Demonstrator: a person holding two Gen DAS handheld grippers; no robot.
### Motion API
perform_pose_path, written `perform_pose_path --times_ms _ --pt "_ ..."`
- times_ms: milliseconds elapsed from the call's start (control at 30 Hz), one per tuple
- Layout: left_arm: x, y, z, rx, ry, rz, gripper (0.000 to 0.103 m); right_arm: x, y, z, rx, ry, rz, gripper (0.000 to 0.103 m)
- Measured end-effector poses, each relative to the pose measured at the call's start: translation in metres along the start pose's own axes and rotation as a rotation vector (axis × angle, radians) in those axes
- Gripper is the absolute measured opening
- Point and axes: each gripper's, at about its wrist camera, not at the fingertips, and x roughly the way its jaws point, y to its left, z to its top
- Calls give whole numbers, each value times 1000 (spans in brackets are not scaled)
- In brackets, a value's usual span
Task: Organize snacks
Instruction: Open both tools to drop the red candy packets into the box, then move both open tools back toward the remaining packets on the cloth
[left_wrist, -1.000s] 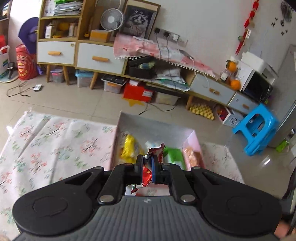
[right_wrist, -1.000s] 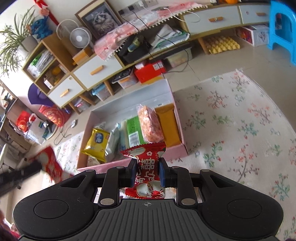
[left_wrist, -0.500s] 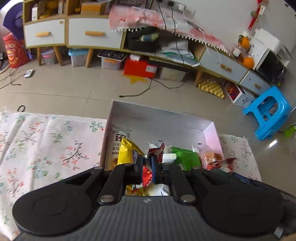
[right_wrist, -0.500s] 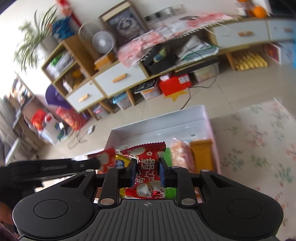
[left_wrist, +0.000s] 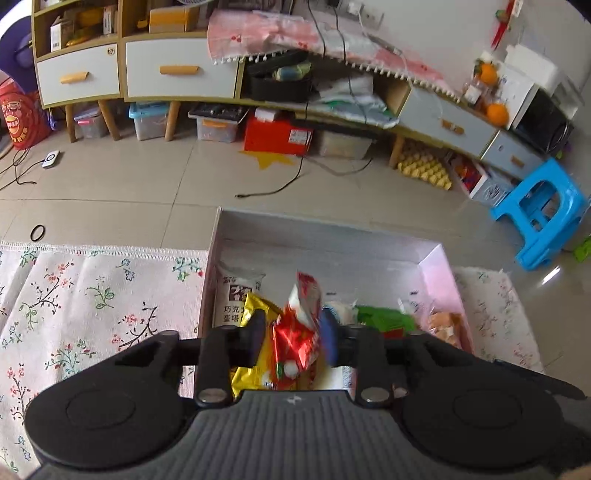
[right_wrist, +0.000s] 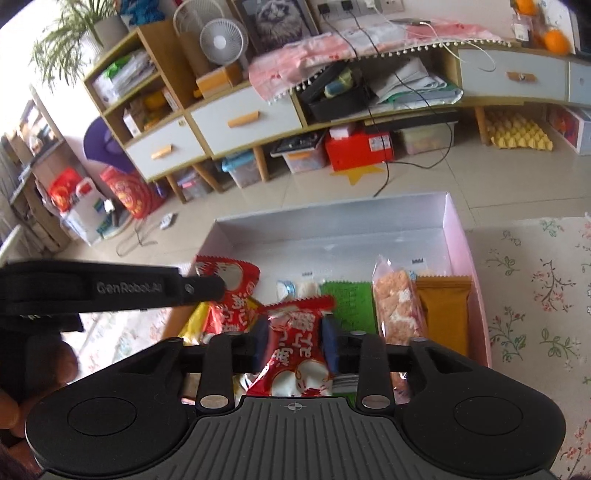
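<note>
Packet (right_wrist: 295, 341) between opening right hand-held gripper (right_wrist: 293, 341) jaws.

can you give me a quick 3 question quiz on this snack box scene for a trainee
1. True or false: the orange packet lies at the right end of the box, next to the clear bag of crackers.
2. What lies between the fingers of the right claw? A) a green packet B) a red candy packet C) a yellow bag
3. Fill in: the left claw hangs over the ____ side of the box.

Key: 1 true. 2 B, the red candy packet, with the jaws opening around it. 3 left, above the yellow bag, with its own red packet between opening jaws.
</note>
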Motion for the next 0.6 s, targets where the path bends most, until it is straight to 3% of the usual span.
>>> perform_pose_path --times_ms 67,267,433,600 --pt "-9 4 -3 -20 -11 -10 38 -11 -7 5 52 -25 22 50" --pt "-40 14 -15 -89 -33 1 43 -38 -25 7 147 -30 11 50" --pt "-65 12 -28 -118 -36 25 50 -71 -26 0 130 -10 -44 50" --pt "-92 -2 -49 -121 -45 46 62 -119 -38 -9 250 -18 -100 57"
